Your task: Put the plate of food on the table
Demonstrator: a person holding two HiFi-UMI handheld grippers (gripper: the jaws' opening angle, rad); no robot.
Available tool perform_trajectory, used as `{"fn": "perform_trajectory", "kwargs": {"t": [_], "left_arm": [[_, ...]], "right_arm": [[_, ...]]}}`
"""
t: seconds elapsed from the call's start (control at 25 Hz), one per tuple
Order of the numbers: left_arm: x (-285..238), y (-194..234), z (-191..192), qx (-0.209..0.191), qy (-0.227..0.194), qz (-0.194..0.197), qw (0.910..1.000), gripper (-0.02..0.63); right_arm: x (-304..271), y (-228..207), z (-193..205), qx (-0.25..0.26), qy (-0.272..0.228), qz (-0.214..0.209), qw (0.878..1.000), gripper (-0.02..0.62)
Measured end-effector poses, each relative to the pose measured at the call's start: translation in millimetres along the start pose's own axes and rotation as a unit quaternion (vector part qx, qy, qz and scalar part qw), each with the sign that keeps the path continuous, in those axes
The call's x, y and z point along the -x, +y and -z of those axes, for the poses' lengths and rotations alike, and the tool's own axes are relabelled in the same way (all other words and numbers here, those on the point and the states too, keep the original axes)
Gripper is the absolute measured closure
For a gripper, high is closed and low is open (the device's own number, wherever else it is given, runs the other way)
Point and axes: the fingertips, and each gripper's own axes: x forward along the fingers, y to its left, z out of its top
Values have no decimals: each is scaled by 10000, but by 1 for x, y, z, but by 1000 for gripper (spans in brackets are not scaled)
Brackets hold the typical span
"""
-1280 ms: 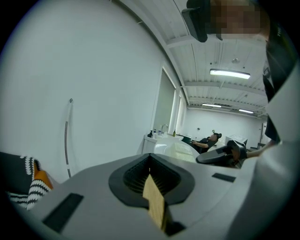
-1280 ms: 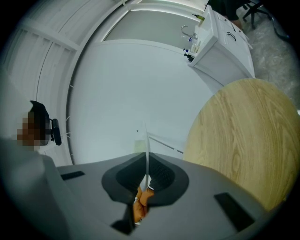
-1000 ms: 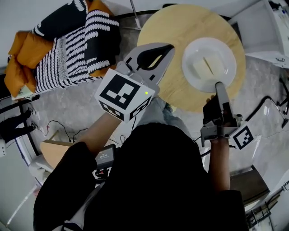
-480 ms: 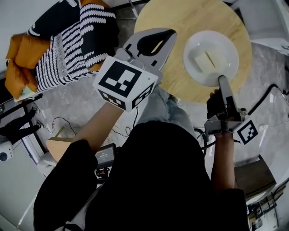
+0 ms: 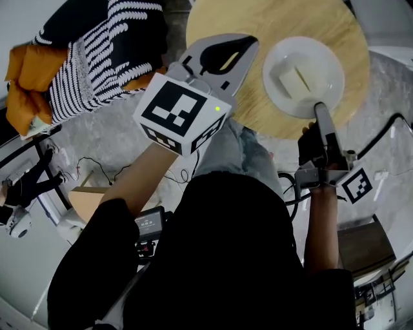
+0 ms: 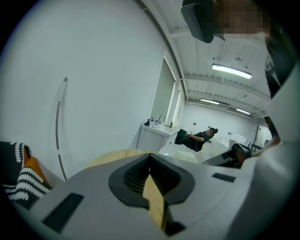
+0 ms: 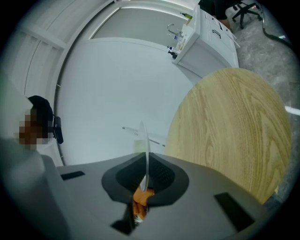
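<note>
Vs 1 s ago, table (image 5: 271, 19) & plate (image 5: 321, 58) sit a bit higher in head view, while right gripper (image 5: 317, 106) stays clamped on the plate's near rim. The plate, w/ a pale slab of food (image 5: 293, 80), is over the table's near-right part. Left gripper (image 5: 248, 44) is raised beside it, jaws together on nothing. Only right gripper view shows the rim edge-on between the pads, w/ the wood top apart from it, so the plate looks held clear of the table.
</note>
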Motion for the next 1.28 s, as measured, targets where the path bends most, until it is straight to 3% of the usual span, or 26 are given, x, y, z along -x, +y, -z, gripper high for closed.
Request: {"fn": "perform_trajectory", "kwargs": {"t": [1.28], "left_arm": [[-20,-18,39,505,485,116,9975,599]], "right_arm": [[12,-43,11,-489,55,393,9980,578]]}}
